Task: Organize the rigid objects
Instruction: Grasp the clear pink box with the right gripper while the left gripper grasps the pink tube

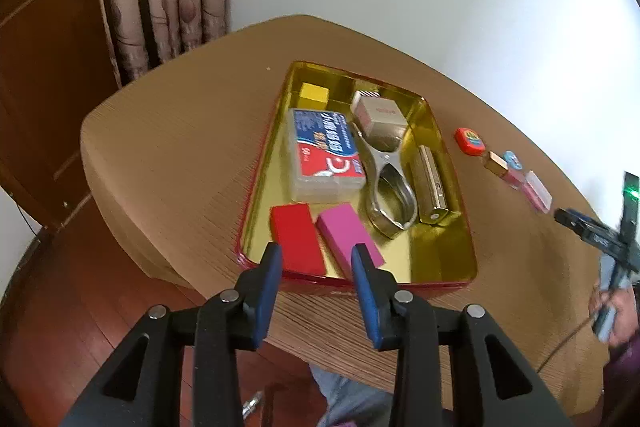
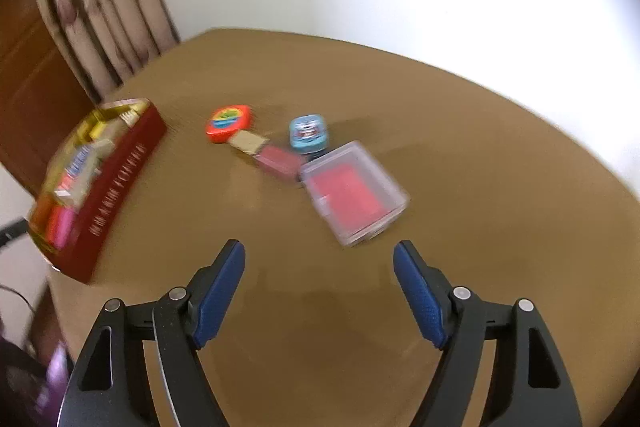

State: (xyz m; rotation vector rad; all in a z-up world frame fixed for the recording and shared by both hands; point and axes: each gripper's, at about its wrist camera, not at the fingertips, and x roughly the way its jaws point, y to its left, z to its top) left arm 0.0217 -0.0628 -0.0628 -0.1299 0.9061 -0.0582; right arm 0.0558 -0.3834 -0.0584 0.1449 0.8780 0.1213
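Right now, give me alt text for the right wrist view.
The right gripper hovers with open, empty jaws over a brown table, facing a clear case with a red insert. Beyond it lie small colourful items; a red tin holding objects sits left.

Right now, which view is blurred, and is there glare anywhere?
Right wrist view: motion-smeared, the clear box and red tin soft-edged. Left wrist view: sharp, with the tin's gold floor shining and the white wall washed out. Both bend at the edges.

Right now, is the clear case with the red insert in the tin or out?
Out: the clear case lies on the table, apart from the tin.
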